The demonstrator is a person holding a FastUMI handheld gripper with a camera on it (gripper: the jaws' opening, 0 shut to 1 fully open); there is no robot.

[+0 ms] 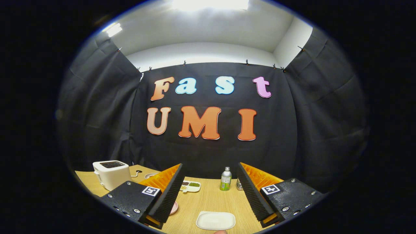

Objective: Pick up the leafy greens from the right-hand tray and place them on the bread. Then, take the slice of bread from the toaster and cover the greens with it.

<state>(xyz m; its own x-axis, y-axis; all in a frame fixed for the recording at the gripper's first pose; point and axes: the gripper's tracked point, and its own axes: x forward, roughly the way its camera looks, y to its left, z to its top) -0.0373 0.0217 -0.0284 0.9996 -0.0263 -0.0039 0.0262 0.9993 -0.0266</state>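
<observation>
My gripper (210,166) is held above the wooden table (208,198), open wide with nothing between its fingers. A white toaster (110,174) stands beyond the left finger at the table's far left; I cannot tell what is in its dark top slots. A white divided tray (190,186) lies just ahead, close to the left finger, with a green patch of leafy greens (194,184) in one compartment. Between the fingers, near me, lies a bare white rectangular plate (215,220). A pink plate (174,208) peeks out from behind the left finger, mostly hidden.
A small green-labelled bottle (226,178) stands upright ahead, near the right finger, with a small jar (239,185) partly hidden beside it. The toaster's cord (138,173) trails across the table's back. Black cloth closes the booth behind and at the sides.
</observation>
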